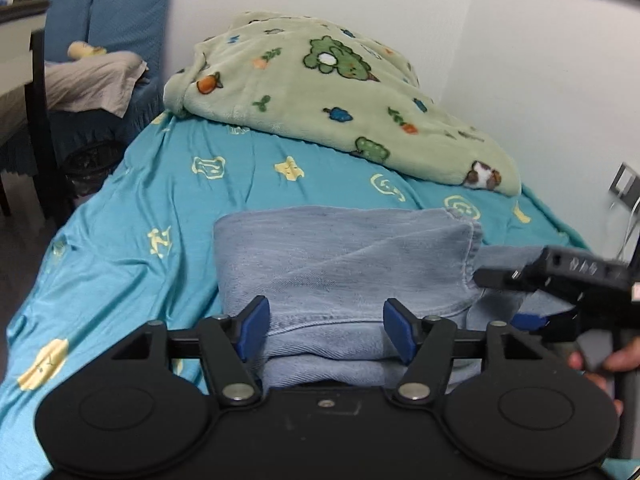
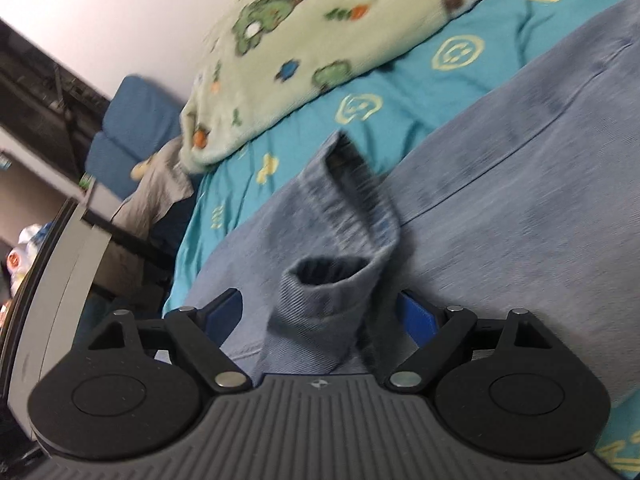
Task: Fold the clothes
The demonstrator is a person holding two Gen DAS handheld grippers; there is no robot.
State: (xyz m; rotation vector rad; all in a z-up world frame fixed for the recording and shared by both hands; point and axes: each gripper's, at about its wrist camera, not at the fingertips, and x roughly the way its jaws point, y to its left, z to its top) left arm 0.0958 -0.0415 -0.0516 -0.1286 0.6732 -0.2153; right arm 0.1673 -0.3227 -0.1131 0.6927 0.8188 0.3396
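The left tool (image 1: 326,330) stands wide open, its blue pads either side of the near folded edge of the jeans (image 1: 344,264) without pinching the cloth. The right tool (image 2: 320,312) is also spread wide; a raised fold of denim with a hem stands between its pads, and whether they press it cannot be told. In the left view the right tool (image 1: 560,284) lies over the jeans' right edge, gripped by a hand (image 1: 604,364). The jeans lie folded on the near middle of the bed (image 1: 132,240), whose turquoise sheet carries pale yellow cartoon shapes. Bare sheet is open to the left of the jeans as far as the bed's left edge, and a band of it lies beyond them. At the far end a green blanket (image 1: 332,92) with dinosaur and carrot prints is heaped against the white wall (image 1: 500,60), which also closes the right side. Beyond the bed's far-left corner stands a blue sofa (image 1: 128,8). No readable writing shows.
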